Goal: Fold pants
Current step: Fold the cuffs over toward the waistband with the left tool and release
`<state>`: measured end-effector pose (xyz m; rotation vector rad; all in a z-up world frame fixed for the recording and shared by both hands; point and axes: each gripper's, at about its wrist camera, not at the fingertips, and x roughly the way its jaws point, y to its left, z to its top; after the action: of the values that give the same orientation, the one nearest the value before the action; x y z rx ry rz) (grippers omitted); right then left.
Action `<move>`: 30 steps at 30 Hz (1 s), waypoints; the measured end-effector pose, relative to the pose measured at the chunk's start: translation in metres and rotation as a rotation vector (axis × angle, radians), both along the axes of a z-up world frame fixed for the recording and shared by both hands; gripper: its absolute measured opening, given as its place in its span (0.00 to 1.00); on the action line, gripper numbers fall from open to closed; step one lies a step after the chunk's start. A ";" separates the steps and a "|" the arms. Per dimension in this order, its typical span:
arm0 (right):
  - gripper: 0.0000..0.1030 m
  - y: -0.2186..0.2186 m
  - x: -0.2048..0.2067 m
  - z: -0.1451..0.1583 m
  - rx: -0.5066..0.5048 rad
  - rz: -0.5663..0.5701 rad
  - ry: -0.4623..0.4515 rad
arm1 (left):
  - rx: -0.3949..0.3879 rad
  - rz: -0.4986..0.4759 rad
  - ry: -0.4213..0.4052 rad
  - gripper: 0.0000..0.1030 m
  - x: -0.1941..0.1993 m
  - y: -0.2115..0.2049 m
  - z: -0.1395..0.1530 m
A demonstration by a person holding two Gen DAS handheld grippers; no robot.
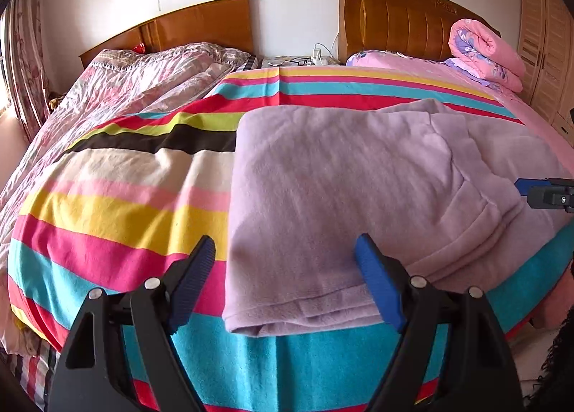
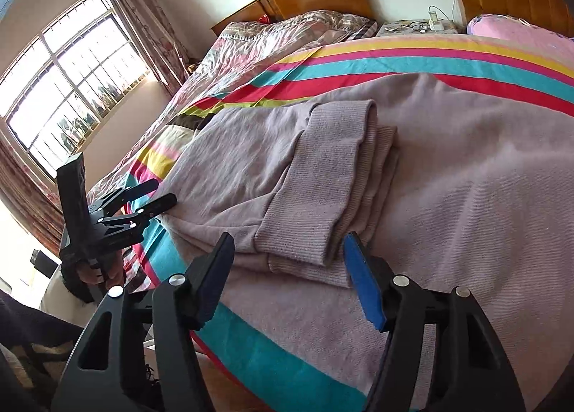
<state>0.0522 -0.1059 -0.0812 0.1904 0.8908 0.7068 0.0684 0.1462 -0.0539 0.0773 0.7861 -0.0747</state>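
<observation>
Lilac fleece pants (image 1: pixel 340 196) lie folded over on the striped bed cover, with the ribbed cuffs (image 2: pixel 315 182) lying on top at the near side in the right wrist view. My left gripper (image 1: pixel 285 279) is open and empty, just above the near left edge of the pants. My right gripper (image 2: pixel 288 275) is open and empty, with its jaws either side of the ribbed cuffs. The left gripper also shows in the right wrist view (image 2: pixel 161 193), and the right gripper's fingertip (image 1: pixel 527 187) shows at the left wrist view's right edge.
The striped cover (image 1: pixel 118 204) spreads over the bed, with a crumpled floral quilt (image 1: pixel 118 85) at the far left. A rolled pink quilt (image 1: pixel 484 49) lies by the headboard (image 1: pixel 401 17). A nightstand (image 1: pixel 305 61) with chargers stands between the two headboards. A window (image 2: pixel 68 89) is on the left.
</observation>
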 end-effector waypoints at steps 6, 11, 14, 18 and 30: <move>0.56 -0.006 -0.010 0.003 0.020 0.004 0.019 | -0.057 0.017 0.023 0.82 0.000 0.005 -0.015; 0.56 -0.012 0.006 -0.015 0.040 -0.038 0.098 | -0.028 0.007 0.013 0.83 -0.001 0.002 -0.013; 0.55 -0.008 0.009 -0.009 0.043 -0.024 0.079 | -0.012 0.005 0.009 0.83 -0.002 0.000 -0.011; 0.55 0.003 0.019 -0.007 0.053 0.007 0.084 | -0.022 0.010 0.008 0.83 -0.002 0.000 -0.012; 0.08 -0.012 0.022 0.009 0.099 -0.077 0.034 | 0.016 -0.012 -0.017 0.84 -0.004 -0.004 0.004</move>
<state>0.0741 -0.1174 -0.0725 0.3241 0.8772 0.6777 0.0642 0.1420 -0.0496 0.0978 0.7697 -0.0792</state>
